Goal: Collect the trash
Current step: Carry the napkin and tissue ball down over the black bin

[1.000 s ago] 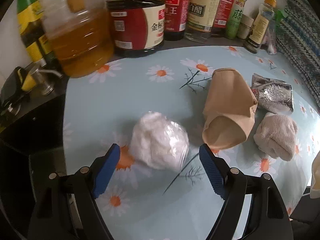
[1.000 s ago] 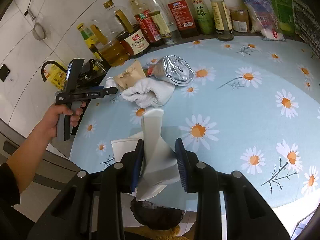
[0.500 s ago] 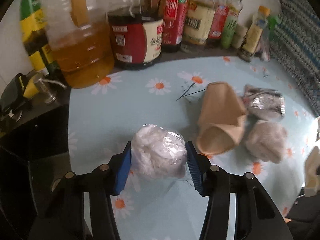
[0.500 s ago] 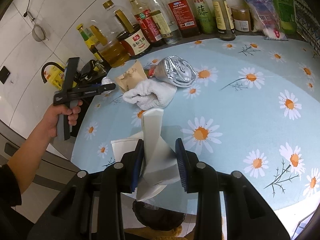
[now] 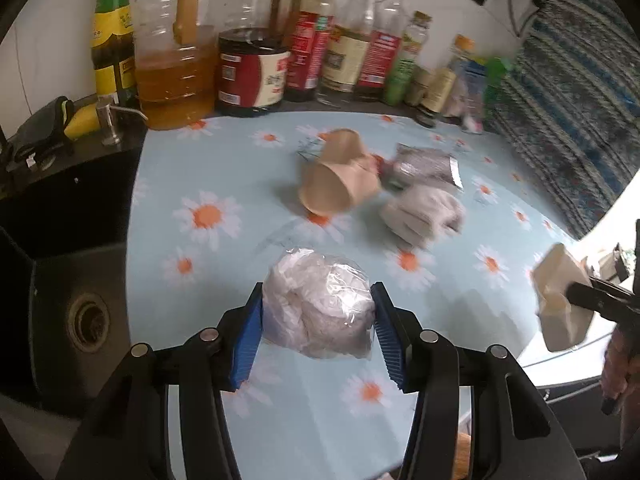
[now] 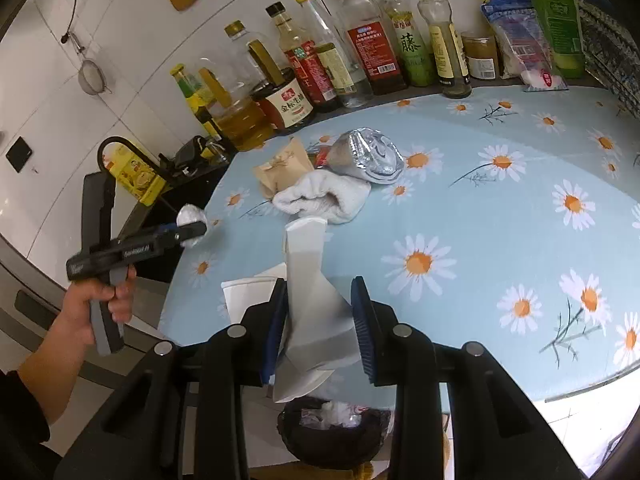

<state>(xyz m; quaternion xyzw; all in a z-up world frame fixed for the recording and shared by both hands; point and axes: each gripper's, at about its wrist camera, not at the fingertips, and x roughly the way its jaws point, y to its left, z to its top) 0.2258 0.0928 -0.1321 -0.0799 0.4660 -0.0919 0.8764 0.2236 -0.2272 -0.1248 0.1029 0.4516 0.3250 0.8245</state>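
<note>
- Since a second ago my left gripper (image 5: 318,322) has closed its blue pads on the wad of crumpled plastic wrap (image 5: 318,306) and drawn it up and back toward the near edge of the table (image 5: 224,168); earlier the wad sat on the daisy cloth between open jaws.
- Left pads are now clamped on both sides of the wad, which bulges between them and hangs clear of the cloth.
- My right gripper (image 6: 318,320) is unchanged: its fingers are pressed together on a folded white paper carton (image 6: 308,280), held over the near table edge.
- Below that carton, off the table, I see a dark trash bin (image 6: 332,436) with some white scraps already inside.
- Still lying on the table, toward the far left: a brown paper cup (image 5: 338,184) on its side, a silver foil pouch (image 5: 426,162) touching it, and a white cloth glove (image 5: 422,214) just beside both.
- Bottles of oil and sauce (image 5: 256,68) line the far wall; I leave those alone.
- Step in hand, as I judge it: carrying two grasped pieces to the bin.
- Next move calls for bringing each gripper over the bin mouth and letting go, the right one first since it is nearly above it; the light wad may cling to a pad, so I would open wide.
</note>
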